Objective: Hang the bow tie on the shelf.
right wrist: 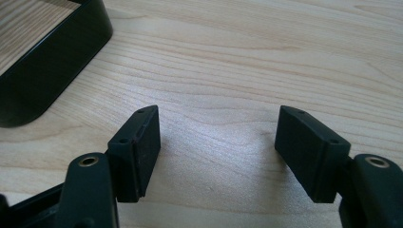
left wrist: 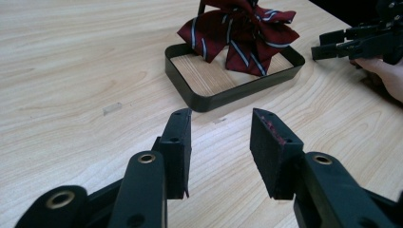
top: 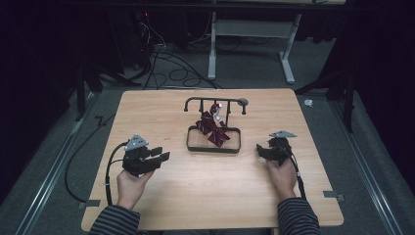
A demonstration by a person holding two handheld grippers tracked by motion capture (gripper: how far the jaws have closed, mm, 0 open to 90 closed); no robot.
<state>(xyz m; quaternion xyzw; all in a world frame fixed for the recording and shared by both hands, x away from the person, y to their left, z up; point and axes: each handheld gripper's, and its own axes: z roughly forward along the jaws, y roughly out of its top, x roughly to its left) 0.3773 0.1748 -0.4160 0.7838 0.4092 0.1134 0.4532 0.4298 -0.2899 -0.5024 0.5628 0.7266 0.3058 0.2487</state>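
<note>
A dark red bow tie with pale stripes (top: 212,128) hangs from a small black stand, its lower folds resting inside the stand's black rectangular tray (top: 213,148) at the table's middle. The bow tie (left wrist: 240,33) and the tray (left wrist: 216,97) also appear ahead in the left gripper view. My left gripper (top: 164,156) is held left of the tray, open, nothing between its jaws (left wrist: 220,142). My right gripper (top: 259,149) sits right of the tray, open and empty (right wrist: 217,142), above bare wood. A corner of the tray (right wrist: 45,76) lies at its upper left.
The wooden table (top: 195,196) has bare room in front of the tray and on both sides. A small strip of clear tape (left wrist: 112,109) lies on the wood left of the tray. Cables and a white table frame (top: 249,39) stand on the floor beyond.
</note>
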